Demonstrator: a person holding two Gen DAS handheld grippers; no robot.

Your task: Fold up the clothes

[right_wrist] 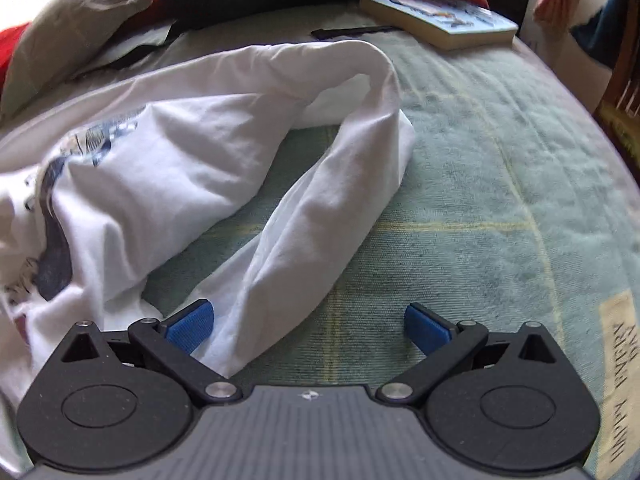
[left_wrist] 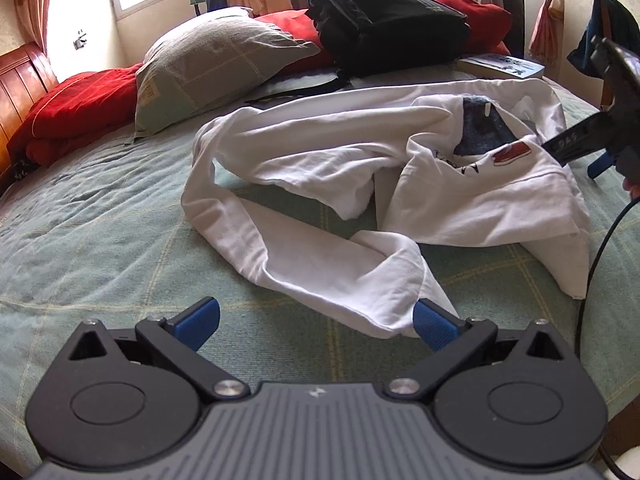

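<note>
One crumpled white printed T-shirt (left_wrist: 400, 184) lies on the pale green checked bed cover (left_wrist: 100, 216), a fold just ahead of the left tool (left_wrist: 316, 322) and another beside the right tool (right_wrist: 308, 326). Both tools are spread wide, pinching nothing. Beyond lie a grey pillow (left_wrist: 212, 64), black backpack (left_wrist: 384, 16) and paperback book (right_wrist: 440, 20).

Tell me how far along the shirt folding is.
Nothing looks folded: the white shirt lies crumpled on the green bedspread. The left gripper and right gripper are both open beside its edges, holding nothing. Spreading flat and all folds remain.
</note>
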